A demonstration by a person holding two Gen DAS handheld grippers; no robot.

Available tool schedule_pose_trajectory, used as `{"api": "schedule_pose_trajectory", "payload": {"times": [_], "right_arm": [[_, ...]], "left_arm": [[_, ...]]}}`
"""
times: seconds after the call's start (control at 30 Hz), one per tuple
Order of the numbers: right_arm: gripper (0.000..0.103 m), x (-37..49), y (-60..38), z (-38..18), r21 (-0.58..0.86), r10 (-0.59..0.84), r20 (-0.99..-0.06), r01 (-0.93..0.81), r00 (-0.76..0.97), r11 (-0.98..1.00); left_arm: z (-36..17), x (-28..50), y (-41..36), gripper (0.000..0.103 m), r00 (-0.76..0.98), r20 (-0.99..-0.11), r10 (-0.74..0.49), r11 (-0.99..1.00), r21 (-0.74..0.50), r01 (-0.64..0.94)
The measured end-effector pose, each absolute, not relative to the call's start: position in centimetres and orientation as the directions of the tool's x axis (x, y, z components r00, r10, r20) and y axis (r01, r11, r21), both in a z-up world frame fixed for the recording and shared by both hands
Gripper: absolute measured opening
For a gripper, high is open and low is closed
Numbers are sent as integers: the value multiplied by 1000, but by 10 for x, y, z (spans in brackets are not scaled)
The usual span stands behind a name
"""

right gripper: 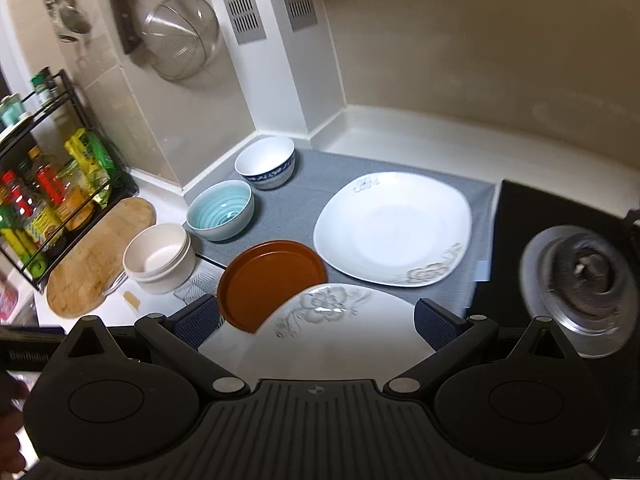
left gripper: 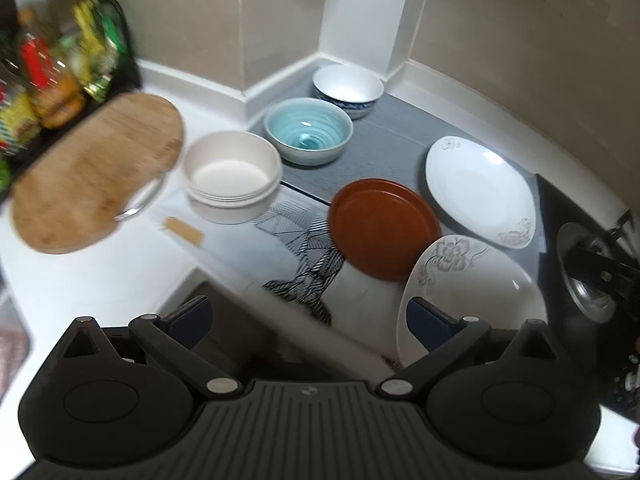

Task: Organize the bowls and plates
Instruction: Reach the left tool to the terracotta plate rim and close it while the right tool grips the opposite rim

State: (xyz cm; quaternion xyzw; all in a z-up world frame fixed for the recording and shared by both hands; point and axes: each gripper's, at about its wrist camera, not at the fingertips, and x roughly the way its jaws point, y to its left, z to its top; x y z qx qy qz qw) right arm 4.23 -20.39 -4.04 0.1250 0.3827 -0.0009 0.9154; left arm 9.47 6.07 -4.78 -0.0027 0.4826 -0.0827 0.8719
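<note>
On the counter stand a cream bowl [left gripper: 232, 178] [right gripper: 158, 258], a light blue bowl [left gripper: 308, 130] [right gripper: 221, 209] and a white bowl with blue pattern [left gripper: 347, 89] [right gripper: 266, 162]. A brown plate [left gripper: 382, 228] [right gripper: 272, 282] lies beside a large white plate [left gripper: 478, 190] [right gripper: 394, 228]. A second white flowered plate [left gripper: 472, 292] [right gripper: 332, 332] lies nearest. My left gripper [left gripper: 310, 320] is open and empty above the counter. My right gripper [right gripper: 316, 326] is open, its fingers either side of the flowered plate and above it.
A grey mat [left gripper: 384, 136] [right gripper: 308, 188] lies under the bowls and the large plate. A wooden board [left gripper: 96, 176] [right gripper: 100, 256] and a spice rack [left gripper: 48, 92] [right gripper: 44, 188] are at the left. A gas burner [left gripper: 596, 276] [right gripper: 584, 280] is at the right. A sieve [right gripper: 180, 36] hangs on the wall.
</note>
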Motion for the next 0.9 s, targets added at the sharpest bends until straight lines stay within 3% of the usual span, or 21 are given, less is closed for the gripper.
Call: {"api": "schedule_pose_trajectory", "payload": {"times": [0.47, 0.9], "right_arm": [[103, 180, -162, -100, 364, 201, -814, 210, 545, 907], [99, 232, -176, -157, 305, 196, -893, 222, 405, 926]], "left_arm": [[-120, 211, 81, 103, 312, -886, -345, 931, -279, 235], [-156, 237, 61, 103, 225, -929, -293, 952, -261, 162]]}}
